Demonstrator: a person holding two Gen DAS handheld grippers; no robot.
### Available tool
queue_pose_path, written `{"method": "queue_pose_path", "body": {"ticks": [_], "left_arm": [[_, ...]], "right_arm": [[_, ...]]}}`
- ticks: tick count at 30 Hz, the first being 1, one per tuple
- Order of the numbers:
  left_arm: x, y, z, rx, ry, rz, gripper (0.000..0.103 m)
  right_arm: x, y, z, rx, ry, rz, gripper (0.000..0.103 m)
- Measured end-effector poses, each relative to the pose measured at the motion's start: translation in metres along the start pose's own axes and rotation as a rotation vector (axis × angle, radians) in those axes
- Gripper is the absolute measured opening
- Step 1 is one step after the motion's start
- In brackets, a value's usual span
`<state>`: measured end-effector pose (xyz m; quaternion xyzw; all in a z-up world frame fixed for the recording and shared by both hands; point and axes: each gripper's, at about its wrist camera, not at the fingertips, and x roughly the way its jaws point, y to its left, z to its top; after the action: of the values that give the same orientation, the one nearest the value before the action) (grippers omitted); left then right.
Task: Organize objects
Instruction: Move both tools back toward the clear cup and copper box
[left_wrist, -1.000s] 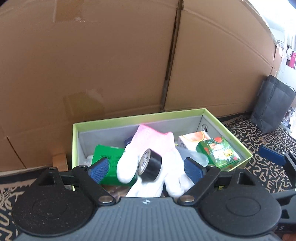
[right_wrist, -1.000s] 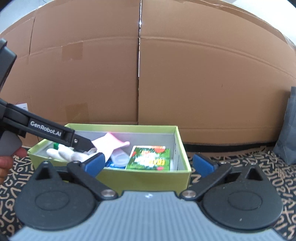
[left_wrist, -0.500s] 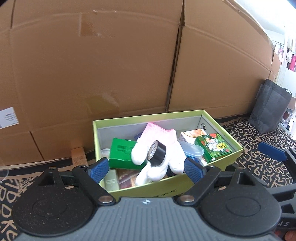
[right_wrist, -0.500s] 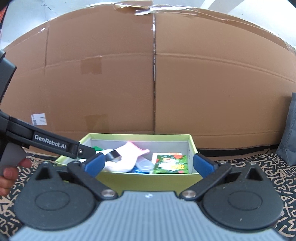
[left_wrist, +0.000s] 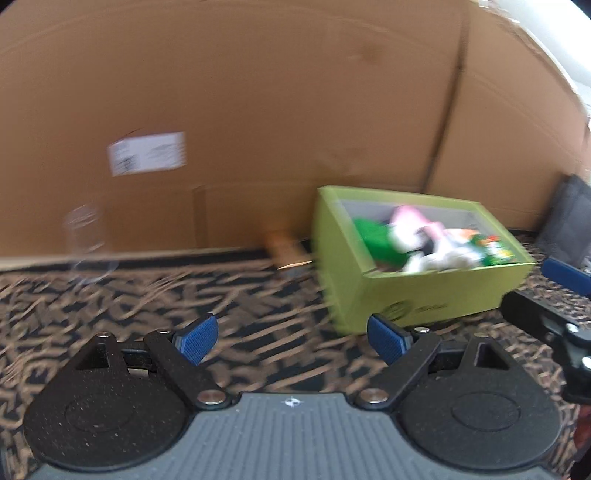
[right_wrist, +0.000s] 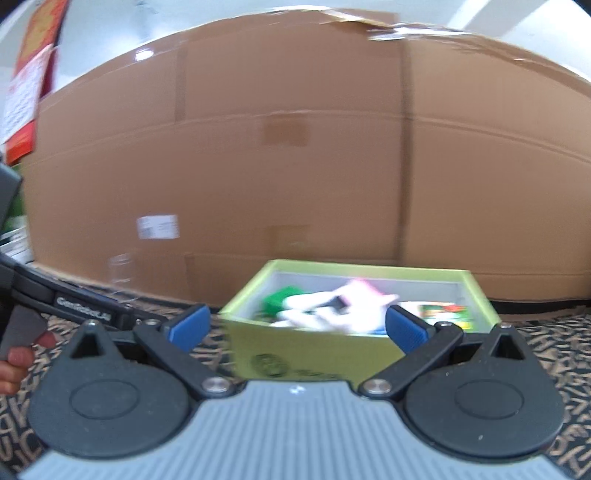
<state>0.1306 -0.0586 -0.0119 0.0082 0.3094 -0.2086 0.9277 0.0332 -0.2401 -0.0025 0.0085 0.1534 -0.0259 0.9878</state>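
Several items already sit in the green box (left_wrist: 424, 295) in the left wrist view: a white and pink glove (left_wrist: 424, 243), something green beside it (left_wrist: 373, 236), and a printed green packet (left_wrist: 495, 251) at the box's far right end. The box lies ahead and to the right of the left hand-held gripper (left_wrist: 293, 339), which hangs over bare patterned carpet (left_wrist: 147, 295) with its jaws spread wide and nothing between the blue pads. Well ahead and to its left, a clear glass jar (left_wrist: 86, 243) stands against the cardboard wall (left_wrist: 258, 110), outside the box. A small brown thing (left_wrist: 284, 247), too blurred to name, lies just left of the box. One pad of the other tool shows at the right edge.

From the right wrist view, the same box (right_wrist: 314, 354) sits straight ahead of the right hand-held gripper (right_wrist: 295, 328), whose jaws are also wide apart and empty; the box only shows behind the gap between the pads. The glove (right_wrist: 332, 306) and the packet (right_wrist: 445, 312) lie inside. The jar (right_wrist: 120, 273) is ahead to the left, near the wall, and the left tool's arm reaches in from the left edge, a hand (right_wrist: 22, 354) on its trigger.

Most of the sorting looks done, I judge. What seems left is the jar, and perhaps the brown thing, since both remain on the carpet.
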Motion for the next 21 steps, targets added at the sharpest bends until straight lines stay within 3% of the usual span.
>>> {"method": "queue_pose_path", "body": {"ticks": [7,12,15,21], "left_arm": [[-0.018,0.071,-0.005,-0.109,0.000,0.110,0.091],[-0.026,0.103,-0.002,-0.134,-0.025,0.154,0.091],[-0.028,0.119,-0.001,-0.141,-0.037,0.175,0.091],[-0.018,0.150,0.003,-0.182,-0.032,0.203,0.091]], "right_arm": [[0.035,0.070,0.000,-0.046,0.075,0.137,0.103],[0.080,0.117,0.005,-0.072,0.104,0.123,0.103],[0.118,0.141,0.006,-0.100,0.129,0.070,0.103],[0.196,0.165,0.001,-0.192,0.208,-0.117,0.103]]}}
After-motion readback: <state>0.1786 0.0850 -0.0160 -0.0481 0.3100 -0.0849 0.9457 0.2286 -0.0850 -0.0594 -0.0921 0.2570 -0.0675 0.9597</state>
